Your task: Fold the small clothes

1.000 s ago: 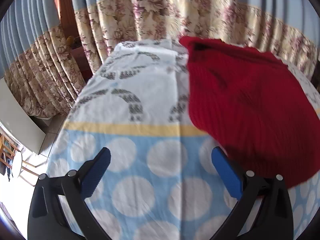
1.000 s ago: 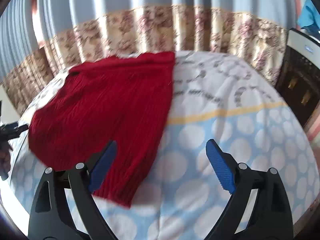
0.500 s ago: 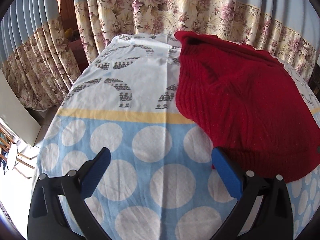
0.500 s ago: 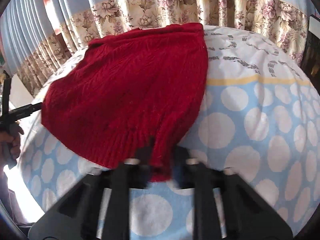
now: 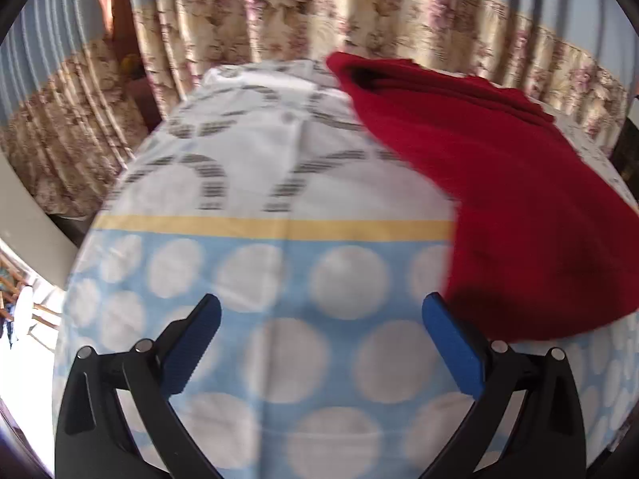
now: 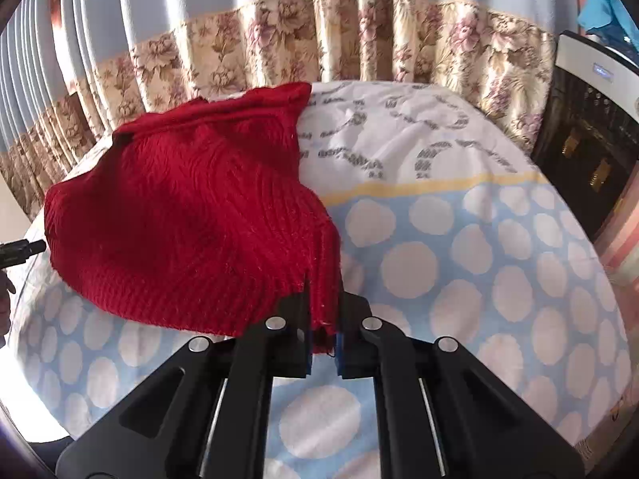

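floral curtains [image 6: 279, 44], dotted bedsheet [image 5: 279, 271], black appliance [image 6: 587, 151]

A red rib-knit garment [image 6: 187, 215] lies rumpled on the left half of the surface [image 6: 459, 263], its near right corner pulled up and bunched, its far edge by the surface's far end
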`<state>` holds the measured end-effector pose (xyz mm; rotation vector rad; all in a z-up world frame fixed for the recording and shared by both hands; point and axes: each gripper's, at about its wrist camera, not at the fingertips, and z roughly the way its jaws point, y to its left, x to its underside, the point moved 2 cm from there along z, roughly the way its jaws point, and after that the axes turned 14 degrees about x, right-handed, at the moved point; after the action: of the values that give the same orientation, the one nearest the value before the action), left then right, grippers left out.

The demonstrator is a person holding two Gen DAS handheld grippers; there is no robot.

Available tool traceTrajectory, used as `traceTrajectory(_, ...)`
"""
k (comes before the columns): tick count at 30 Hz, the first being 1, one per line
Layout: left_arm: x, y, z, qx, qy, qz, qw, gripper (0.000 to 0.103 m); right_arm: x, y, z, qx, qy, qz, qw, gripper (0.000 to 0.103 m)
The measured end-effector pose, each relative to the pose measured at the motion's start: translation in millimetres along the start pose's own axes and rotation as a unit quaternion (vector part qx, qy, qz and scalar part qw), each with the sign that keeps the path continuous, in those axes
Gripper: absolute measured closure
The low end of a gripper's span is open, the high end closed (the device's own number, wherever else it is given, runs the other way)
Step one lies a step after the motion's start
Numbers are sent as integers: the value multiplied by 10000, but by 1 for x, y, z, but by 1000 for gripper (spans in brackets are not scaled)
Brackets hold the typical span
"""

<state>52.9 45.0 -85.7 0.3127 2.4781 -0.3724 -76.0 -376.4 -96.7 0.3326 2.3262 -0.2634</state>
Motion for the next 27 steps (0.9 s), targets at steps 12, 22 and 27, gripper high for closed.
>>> traceTrajectory(12,-9,-44,30,645,13,401,9971,2,3,1,11,-276,24,55,9996,95)
traceTrajectory(22,-4,-79,30,726,-168,245,9969,14,1,7,6,-251,-176,99,9995,94)
traceTrajectory(27,-6,-87,41,635,-83,99,9979,30,0,6,7,-274,-169,126,9994,94)
